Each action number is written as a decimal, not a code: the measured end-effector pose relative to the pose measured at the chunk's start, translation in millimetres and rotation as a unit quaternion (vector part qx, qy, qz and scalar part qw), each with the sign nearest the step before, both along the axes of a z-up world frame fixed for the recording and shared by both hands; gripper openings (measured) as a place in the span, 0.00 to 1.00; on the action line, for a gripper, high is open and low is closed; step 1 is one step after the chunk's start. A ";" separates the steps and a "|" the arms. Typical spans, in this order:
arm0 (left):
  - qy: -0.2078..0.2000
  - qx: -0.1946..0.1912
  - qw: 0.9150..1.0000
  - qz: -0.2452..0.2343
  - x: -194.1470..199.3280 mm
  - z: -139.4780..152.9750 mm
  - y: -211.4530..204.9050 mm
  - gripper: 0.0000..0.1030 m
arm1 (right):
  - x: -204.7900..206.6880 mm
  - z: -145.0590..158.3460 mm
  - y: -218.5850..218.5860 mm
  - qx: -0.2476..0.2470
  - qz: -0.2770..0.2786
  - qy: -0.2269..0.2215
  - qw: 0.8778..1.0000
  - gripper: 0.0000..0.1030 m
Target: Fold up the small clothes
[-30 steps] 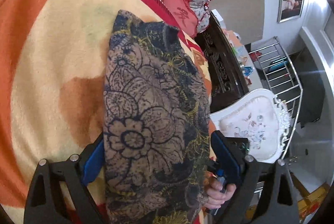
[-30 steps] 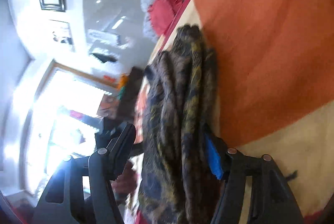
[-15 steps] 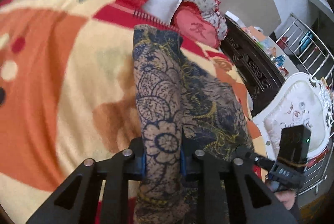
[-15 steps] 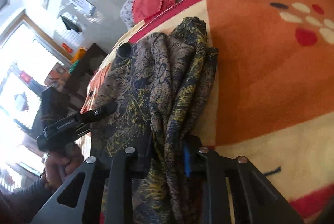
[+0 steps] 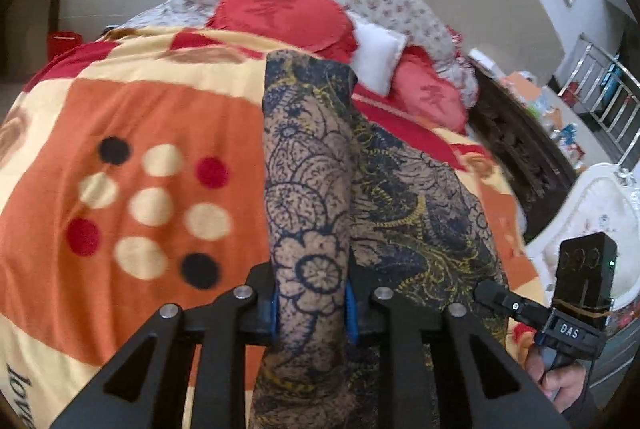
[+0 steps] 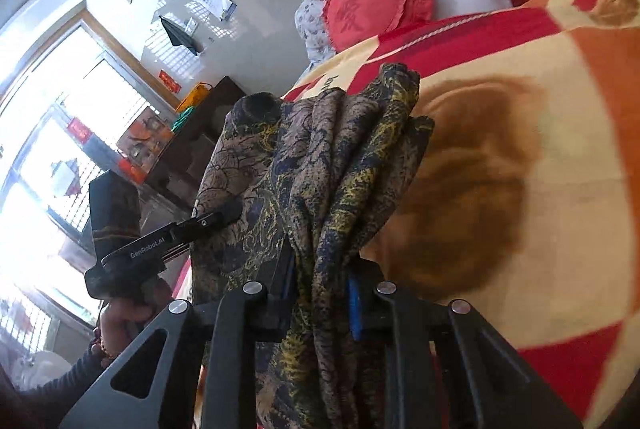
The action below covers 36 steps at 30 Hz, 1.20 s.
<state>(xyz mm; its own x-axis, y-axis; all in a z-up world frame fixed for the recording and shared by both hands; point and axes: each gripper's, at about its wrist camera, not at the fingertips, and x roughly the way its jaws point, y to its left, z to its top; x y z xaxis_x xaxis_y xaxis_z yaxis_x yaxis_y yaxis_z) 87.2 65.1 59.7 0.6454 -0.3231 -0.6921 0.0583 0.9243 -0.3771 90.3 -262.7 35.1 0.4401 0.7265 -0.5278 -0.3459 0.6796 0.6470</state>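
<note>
Both grippers are clamped on the same patterned garment (image 5: pixel 308 197), a thin brown fabric with navy flower outlines and yellow squiggles. The left gripper (image 5: pixel 310 303) has its jaws pinched tight on a flat, smooth band of it. The right gripper (image 6: pixel 324 287) squeezes a bunched, pleated wad. The cloth lies stretched out over a fuzzy orange-and-cream blanket (image 5: pixel 160 109) on the bed, near red heart-shaped cushions (image 6: pixel 376 7).

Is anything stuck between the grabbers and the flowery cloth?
No. The left gripper and the right gripper are each shut right on the patterned garment, with nothing visible in between. Beneath it lies only the orange blanket.
</note>
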 end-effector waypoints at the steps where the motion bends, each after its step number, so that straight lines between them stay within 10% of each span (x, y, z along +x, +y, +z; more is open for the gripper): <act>1: 0.012 0.006 1.000 0.001 4.3 -10.5 2.5 0.25 | 1.1 -6.7 5.3 -0.001 0.000 0.006 1.000 0.23; 11: 0.038 0.034 0.998 0.040 8.1 -45.3 16.1 0.61 | 12.0 -65.4 -6.4 -0.003 -0.029 0.085 0.996 0.27; 22: -0.069 0.081 0.985 0.135 40.3 13.0 -15.3 0.61 | -11.7 46.3 67.0 -0.199 -0.093 -0.117 0.968 0.26; 27: -0.044 0.160 0.974 0.154 80.4 -15.0 -29.9 0.61 | 48.2 22.8 100.0 -0.268 -0.146 -0.095 0.948 0.26; 36: 0.019 0.060 0.985 0.159 98.3 -57.9 9.3 0.87 | 76.8 -30.0 97.2 -0.314 -0.125 -0.087 0.937 0.26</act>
<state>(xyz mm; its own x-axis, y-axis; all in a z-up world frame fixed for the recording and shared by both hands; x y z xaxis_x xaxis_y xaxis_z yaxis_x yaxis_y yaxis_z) 185.5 74.3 1.7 0.6736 -0.0227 -0.7387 -0.2543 0.9314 -0.2605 167.2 -165.5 5.1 0.6742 0.1603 -0.7209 -0.1892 0.9811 0.0412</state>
